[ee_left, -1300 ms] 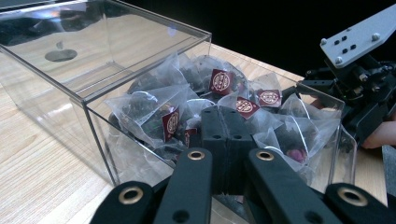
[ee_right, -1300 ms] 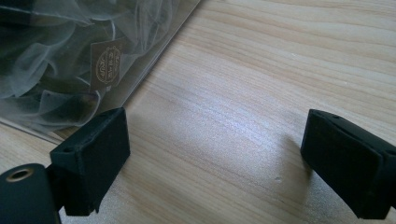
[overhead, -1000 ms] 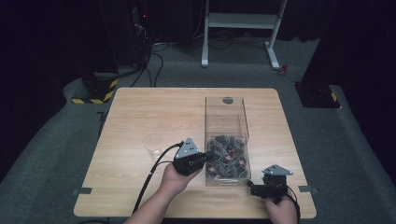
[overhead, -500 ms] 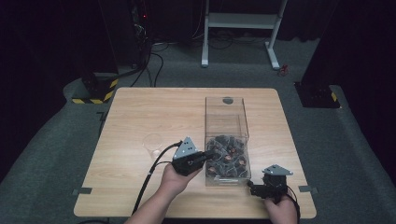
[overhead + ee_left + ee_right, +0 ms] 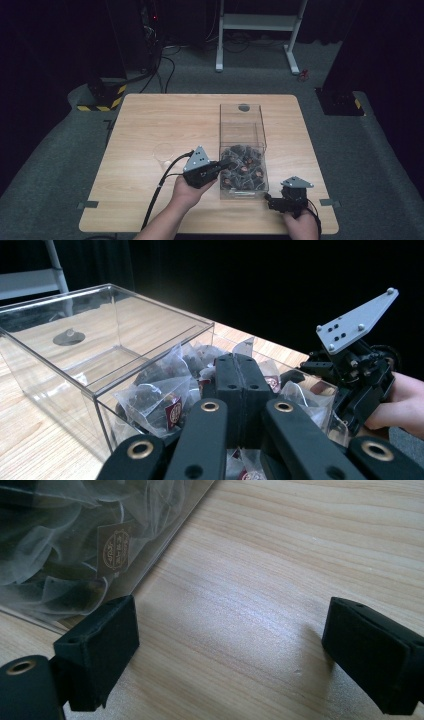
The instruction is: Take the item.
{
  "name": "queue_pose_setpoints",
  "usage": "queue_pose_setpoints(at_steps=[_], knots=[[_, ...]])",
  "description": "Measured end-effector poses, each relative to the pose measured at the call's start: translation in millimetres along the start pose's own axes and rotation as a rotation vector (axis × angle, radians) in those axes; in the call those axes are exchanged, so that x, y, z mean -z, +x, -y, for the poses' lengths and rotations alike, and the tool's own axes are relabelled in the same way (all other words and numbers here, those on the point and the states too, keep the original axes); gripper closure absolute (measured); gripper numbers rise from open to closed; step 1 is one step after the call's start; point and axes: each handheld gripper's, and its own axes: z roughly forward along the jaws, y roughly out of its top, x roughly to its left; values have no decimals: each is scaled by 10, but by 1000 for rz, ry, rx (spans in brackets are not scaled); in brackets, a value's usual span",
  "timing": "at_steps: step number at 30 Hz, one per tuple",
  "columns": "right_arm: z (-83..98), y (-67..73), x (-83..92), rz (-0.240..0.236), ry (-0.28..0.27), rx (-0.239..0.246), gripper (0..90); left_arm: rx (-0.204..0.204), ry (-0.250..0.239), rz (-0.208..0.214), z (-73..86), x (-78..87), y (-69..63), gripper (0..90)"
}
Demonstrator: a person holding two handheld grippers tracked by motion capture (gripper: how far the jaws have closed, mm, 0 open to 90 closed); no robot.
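Left hand-held gripper (image 5: 242, 371) hangs over the near end of the clear box (image 5: 242, 131), jaws pressed together with nothing visibly between them, placed to dip into the heap of tea-bag sachets (image 5: 160, 400) filling that end. Right hand-held gripper (image 5: 235, 645) rests on the table (image 5: 150, 125) just beside the box's near corner, jaws wide apart and empty, apparently waiting. A small clear cup (image 5: 163, 151) stands apart, left of the box.

Clear box (image 5: 242, 131) stands mid-table, open-topped; tea bags (image 5: 243, 167) crowd its near end, far end bare; a cup (image 5: 163, 151) stands left of it; broad bare table (image 5: 165, 117) lies left and beyond; right gripper (image 5: 273, 202) sits just beside the box's near right corner.
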Motion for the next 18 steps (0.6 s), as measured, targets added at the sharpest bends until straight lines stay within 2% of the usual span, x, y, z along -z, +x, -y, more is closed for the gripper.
queue_pose_setpoints(at_steps=[18], knots=[[0, 1, 0, 0, 0, -1, 78, 13, -32, 2, -27, 65, 0, 900]])
